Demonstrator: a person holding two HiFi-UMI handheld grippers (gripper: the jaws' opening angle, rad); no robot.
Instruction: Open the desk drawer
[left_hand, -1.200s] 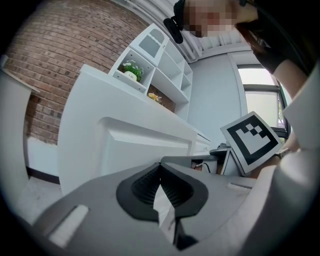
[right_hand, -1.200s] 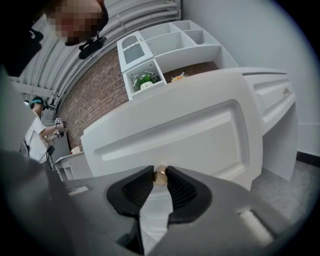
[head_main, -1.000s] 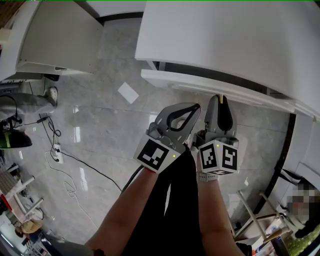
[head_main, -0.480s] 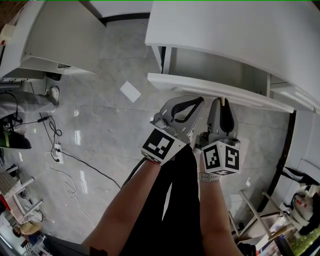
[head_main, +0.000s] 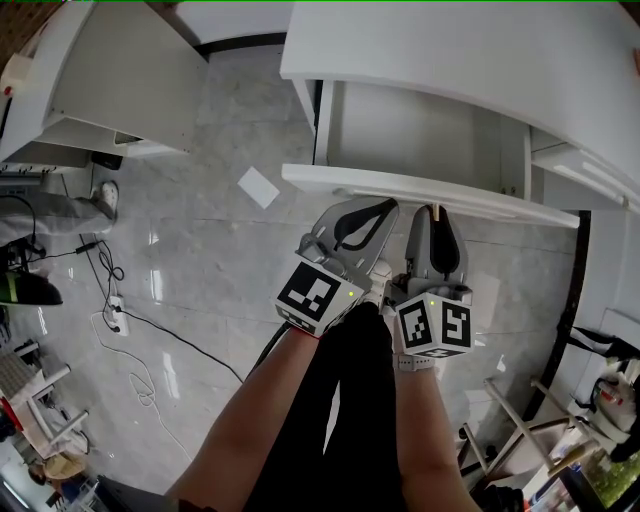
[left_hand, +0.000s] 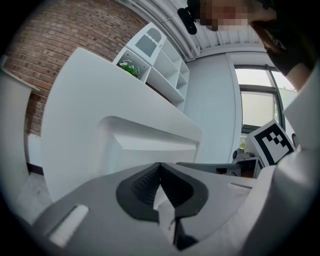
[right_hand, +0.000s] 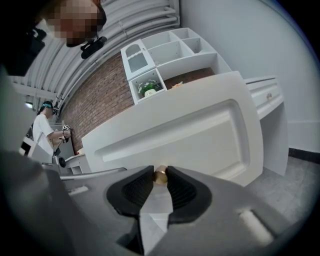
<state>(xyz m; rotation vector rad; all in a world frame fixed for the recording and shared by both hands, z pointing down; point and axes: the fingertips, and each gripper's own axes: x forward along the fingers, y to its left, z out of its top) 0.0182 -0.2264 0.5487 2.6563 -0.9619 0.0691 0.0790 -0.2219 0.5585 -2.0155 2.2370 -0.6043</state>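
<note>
The white desk drawer (head_main: 420, 190) stands pulled out from under the white desk top (head_main: 480, 60), its empty inside showing. My right gripper (head_main: 436, 213) is shut on the drawer's small brass knob (right_hand: 160, 175), which sits between the black pads (right_hand: 181, 190) against the panelled drawer front (right_hand: 185, 135). My left gripper (head_main: 385, 205) sits just left of it, under the drawer front's edge, shut with nothing between its pads (left_hand: 142, 182). In the left gripper view the drawer front (left_hand: 145, 145) rises beyond the jaws.
A second white desk (head_main: 100, 80) stands at the upper left. A sheet of paper (head_main: 258, 186) lies on the grey tiled floor. Cables and a power strip (head_main: 115, 305) trail at the left. A wall shelf unit (right_hand: 165, 55) hangs behind, and a person (right_hand: 44, 131) stands far off.
The drawer has slid out from under the desk top, so its inside now shows. Both grippers have drawn back toward me with the drawer front.
</note>
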